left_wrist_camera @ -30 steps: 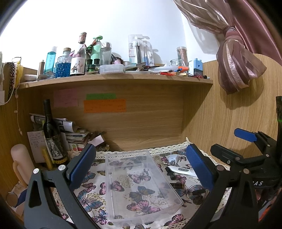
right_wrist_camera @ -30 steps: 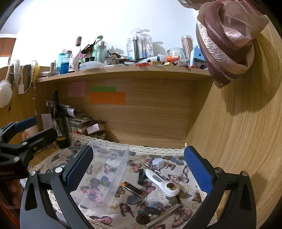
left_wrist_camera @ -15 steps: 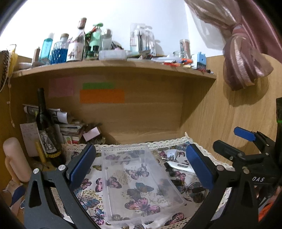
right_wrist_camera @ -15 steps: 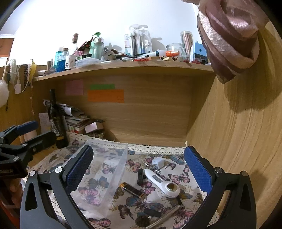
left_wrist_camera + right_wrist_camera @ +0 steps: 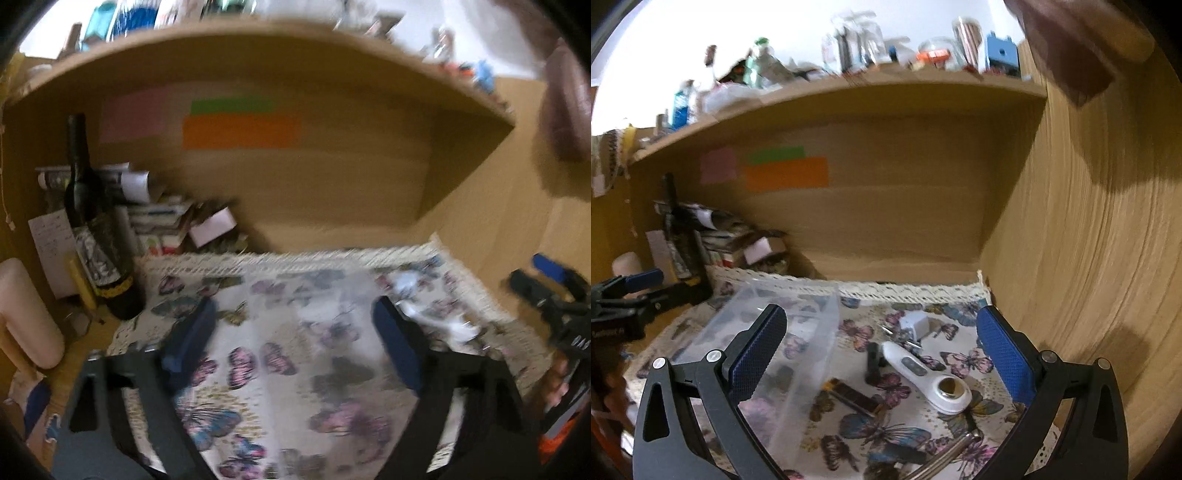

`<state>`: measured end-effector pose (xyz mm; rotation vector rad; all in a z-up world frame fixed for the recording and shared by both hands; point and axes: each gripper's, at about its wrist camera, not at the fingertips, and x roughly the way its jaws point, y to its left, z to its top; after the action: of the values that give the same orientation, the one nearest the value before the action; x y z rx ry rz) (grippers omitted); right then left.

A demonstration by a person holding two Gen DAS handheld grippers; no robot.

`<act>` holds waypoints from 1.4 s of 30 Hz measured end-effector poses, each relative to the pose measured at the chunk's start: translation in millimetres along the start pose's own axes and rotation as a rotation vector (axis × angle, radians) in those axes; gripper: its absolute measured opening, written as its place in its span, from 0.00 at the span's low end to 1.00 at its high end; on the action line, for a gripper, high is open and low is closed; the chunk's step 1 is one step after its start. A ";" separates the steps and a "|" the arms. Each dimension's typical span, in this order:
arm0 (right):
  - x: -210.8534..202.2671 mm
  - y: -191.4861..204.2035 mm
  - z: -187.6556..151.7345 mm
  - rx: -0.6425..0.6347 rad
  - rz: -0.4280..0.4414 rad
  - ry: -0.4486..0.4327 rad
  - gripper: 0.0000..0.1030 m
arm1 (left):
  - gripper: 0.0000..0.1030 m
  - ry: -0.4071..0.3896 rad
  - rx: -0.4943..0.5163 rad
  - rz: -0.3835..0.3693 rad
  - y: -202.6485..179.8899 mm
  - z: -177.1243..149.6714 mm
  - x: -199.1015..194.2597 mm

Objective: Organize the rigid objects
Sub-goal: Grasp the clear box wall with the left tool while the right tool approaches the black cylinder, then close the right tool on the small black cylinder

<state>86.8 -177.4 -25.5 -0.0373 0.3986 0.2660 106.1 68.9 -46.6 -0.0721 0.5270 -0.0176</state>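
Note:
A clear plastic bin [image 5: 798, 332] lies on the butterfly cloth [image 5: 923, 435], left of centre in the right wrist view; it is a blurred shape [image 5: 314, 332] between the fingers in the left wrist view. Right of it lie a white thermometer [image 5: 931, 376], a white plug [image 5: 916, 325], a dark lighter [image 5: 853, 397], a small black piece [image 5: 873, 360] and a metal rod [image 5: 945, 456]. My right gripper [image 5: 882, 350] is open above these items. My left gripper [image 5: 291, 343] is open over the bin and empty; it also shows at the left edge [image 5: 624, 299] of the right wrist view.
A dark wine bottle [image 5: 92, 229] stands at the back left beside stacked papers [image 5: 155, 218]. A pink cylinder [image 5: 26, 314] stands at the far left. A wooden shelf [image 5: 849, 88] crowded with bottles runs overhead. A wooden side wall [image 5: 1089, 258] closes the right.
Both grippers have moved forward and down toward the cloth. The left wrist view is now motion-blurred. Both stay open.

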 end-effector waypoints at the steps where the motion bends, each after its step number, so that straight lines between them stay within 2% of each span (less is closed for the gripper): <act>1: 4.8 -1.5 -0.4 -0.001 -0.009 0.013 0.99 | 0.80 0.023 -0.003 -0.003 4.2 -0.9 6.4; 3: 15.3 -3.6 -2.3 -0.009 -0.026 0.046 0.94 | 0.77 0.078 -0.016 -0.010 13.0 -2.7 20.6; 4: 21.8 -4.3 -3.8 -0.013 -0.025 0.072 0.91 | 0.72 0.106 -0.022 -0.014 17.3 -3.9 28.5; 6: 34.5 -6.0 -6.5 -0.016 -0.012 0.126 0.83 | 0.66 0.157 -0.034 -0.021 24.3 -7.2 41.1; 9: 52.6 -9.9 -12.3 -0.016 0.008 0.198 0.77 | 0.60 0.233 -0.053 -0.046 32.5 -12.5 58.5; 12: 69.7 -11.9 -17.9 -0.016 0.032 0.271 0.65 | 0.55 0.283 -0.052 -0.066 35.7 -16.0 68.3; 15: 82.7 -12.1 -23.0 -0.020 0.048 0.321 0.60 | 0.49 0.315 -0.056 -0.073 38.8 -18.6 75.6; 21: 111.1 -2.0 -28.0 -0.052 0.084 0.431 0.46 | 0.28 0.382 -0.055 -0.087 40.9 -26.4 87.7; 23: 121.4 1.2 -30.0 -0.063 0.097 0.465 0.43 | 0.28 0.389 -0.056 -0.104 41.0 -28.6 88.5; 26: 138.4 6.3 -35.7 -0.076 0.109 0.520 0.31 | 0.25 0.374 -0.057 -0.105 40.0 -29.8 86.6; 29: 150.6 8.8 -41.6 -0.074 0.127 0.569 0.26 | 0.20 0.381 -0.059 -0.121 38.4 -30.2 87.6; 38: 183.1 7.5 -47.1 -0.050 0.097 0.643 0.23 | 0.18 0.372 -0.006 -0.096 30.6 -33.6 87.7; 42: 186.6 10.0 -46.1 -0.052 0.085 0.628 0.20 | 0.18 0.371 -0.012 -0.099 30.9 -33.4 87.7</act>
<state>232.3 -125.4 -140.2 -0.1567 1.0192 0.3473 165.0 94.4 -121.7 -0.1080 0.8943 -0.1267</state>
